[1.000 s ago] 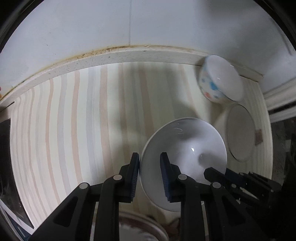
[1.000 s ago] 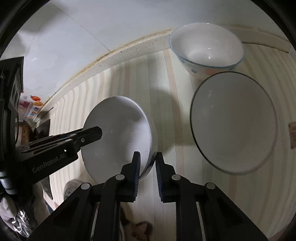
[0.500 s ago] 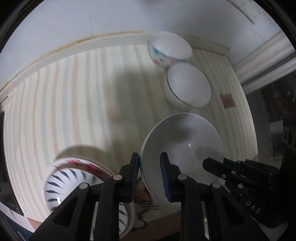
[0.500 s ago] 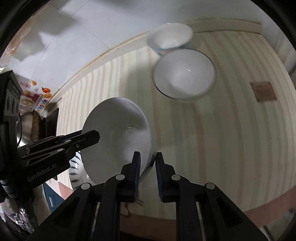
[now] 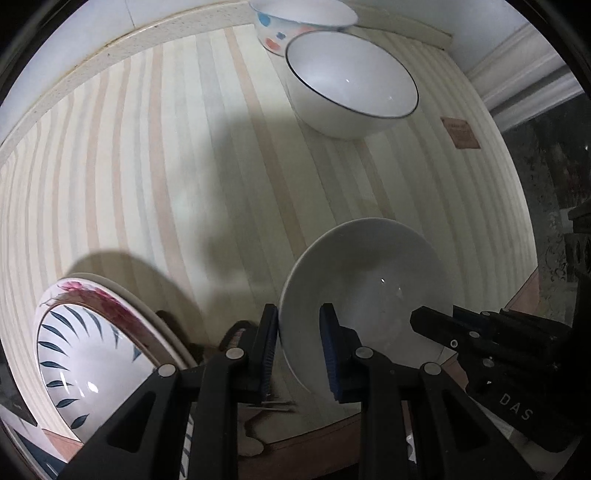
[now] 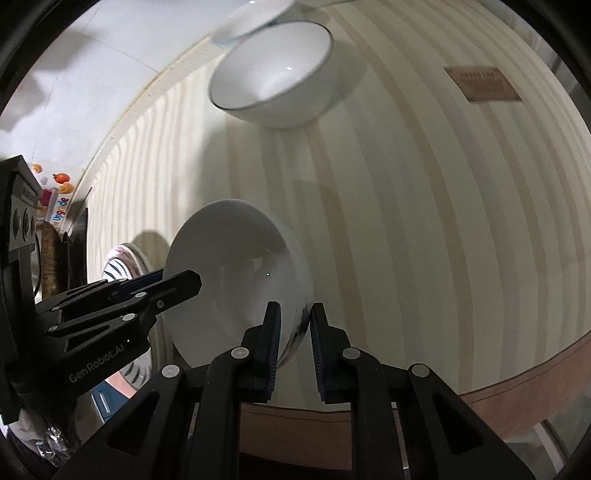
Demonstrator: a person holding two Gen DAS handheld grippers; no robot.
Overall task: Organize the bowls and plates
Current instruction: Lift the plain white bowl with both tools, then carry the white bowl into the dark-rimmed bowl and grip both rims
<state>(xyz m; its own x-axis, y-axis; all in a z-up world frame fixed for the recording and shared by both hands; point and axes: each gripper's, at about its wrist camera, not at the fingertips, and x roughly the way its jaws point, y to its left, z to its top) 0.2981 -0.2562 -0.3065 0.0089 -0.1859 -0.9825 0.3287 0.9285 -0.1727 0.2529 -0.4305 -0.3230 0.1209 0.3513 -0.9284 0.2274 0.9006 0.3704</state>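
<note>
- We have one white bowl (image 5: 364, 291) held between us, off the striped table (image 5: 166, 155), over its near edge.
- Our left gripper (image 5: 298, 350) has its fingers (image 5: 269, 347) nearly closed, pinching the bowl's left rim; the wall sits between the blue pads.
- Our right gripper (image 6: 294, 343) is closed to the same narrow gap on the opposite rim.
- Far right on the table stands a dark-rimmed bowl (image 5: 351, 83), touching or just beside a spotted bowl (image 5: 295, 26) behind it.
- Near left sit stacked patterned plates (image 5: 88, 350), a leaf-print one on top.
- The risks, as we judge them:
  - Both grips are thin rim pinches on glazed ware, so if our hands drift apart or twist unevenly, a rim could slip out.
  - The bowl hangs near the table's edge, so a slip here may send it to the floor.
  - Swinging left, it could clip the plates.
  - Nesting it in the dark-rimmed bowl too hard could chip either one.
</note>
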